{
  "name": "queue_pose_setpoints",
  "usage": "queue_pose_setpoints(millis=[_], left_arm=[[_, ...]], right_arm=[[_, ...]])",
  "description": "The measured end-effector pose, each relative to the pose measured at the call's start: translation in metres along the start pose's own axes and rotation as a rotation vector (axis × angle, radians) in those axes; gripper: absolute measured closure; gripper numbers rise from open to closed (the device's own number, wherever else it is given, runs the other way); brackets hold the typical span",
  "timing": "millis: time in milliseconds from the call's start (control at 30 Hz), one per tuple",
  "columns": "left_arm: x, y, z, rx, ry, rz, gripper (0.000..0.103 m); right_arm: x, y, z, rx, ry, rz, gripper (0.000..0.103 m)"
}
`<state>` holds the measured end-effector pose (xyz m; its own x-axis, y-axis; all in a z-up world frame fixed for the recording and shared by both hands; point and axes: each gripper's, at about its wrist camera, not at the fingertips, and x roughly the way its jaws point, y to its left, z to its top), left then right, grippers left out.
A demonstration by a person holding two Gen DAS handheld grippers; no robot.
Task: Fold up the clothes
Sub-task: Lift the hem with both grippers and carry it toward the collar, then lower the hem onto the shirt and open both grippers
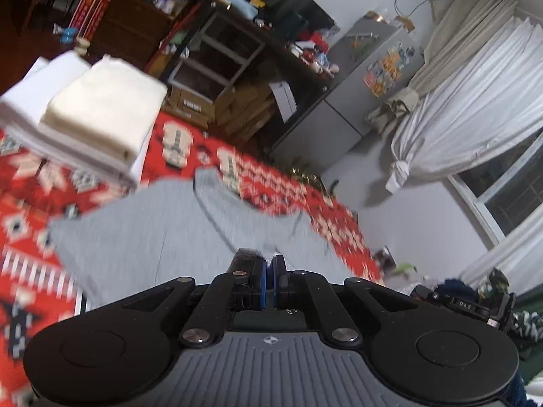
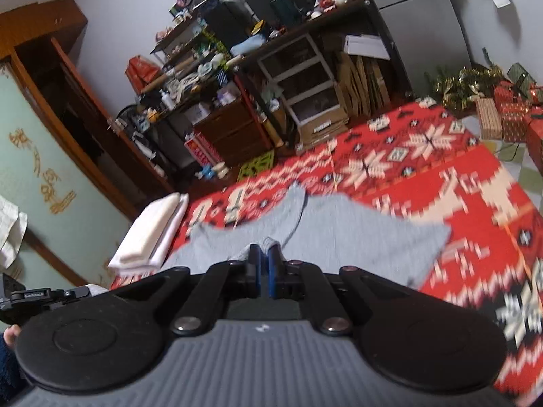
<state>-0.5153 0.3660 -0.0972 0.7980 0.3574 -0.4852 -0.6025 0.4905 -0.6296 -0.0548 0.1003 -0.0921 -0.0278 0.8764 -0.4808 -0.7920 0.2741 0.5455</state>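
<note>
A grey garment lies spread on a red patterned rug, blurred by motion. My left gripper is shut, and the cloth's near edge runs up into its blue pads. In the right wrist view the same grey garment rises from the rug to a bunched fold at my right gripper, which is shut on it. A stack of folded white and cream clothes sits to the left of the garment, and shows as a folded stack at the rug's left edge.
Cluttered shelves and a drawer unit line the far wall, with a grey fridge beside white curtains and a window. Wrapped gift boxes stand at the rug's far right. A hand shows at the lower left.
</note>
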Motion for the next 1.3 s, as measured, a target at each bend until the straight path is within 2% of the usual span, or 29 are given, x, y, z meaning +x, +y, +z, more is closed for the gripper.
queue_pose_setpoints(millis=[167,433,900,1200,1300], left_arm=[[0.037,0.007,0.029,0.014,-0.007,0.043,0.100],[0.084,0.025,0.041,0.040,0.031,0.135,0.100],[0.136,0.052,0.050,0.039,0.065,0.262,0.100],[0.154,0.069,0.051,0.007,0.081,0.308,0.100],[0.159,0.069,0.049,0.016,0.090,0.326,0.096]], right_arm=[[0.040,-0.010,0.022,0.014,-0.005,-0.026,0.099],[0.096,-0.022,0.030,-0.003,0.033,-0.083,0.099],[0.164,-0.053,0.037,0.037,0.096,-0.172,0.099],[0.195,-0.074,0.031,0.086,0.113,-0.223,0.098],[0.203,-0.078,0.029,0.084,0.119,-0.238,0.094]])
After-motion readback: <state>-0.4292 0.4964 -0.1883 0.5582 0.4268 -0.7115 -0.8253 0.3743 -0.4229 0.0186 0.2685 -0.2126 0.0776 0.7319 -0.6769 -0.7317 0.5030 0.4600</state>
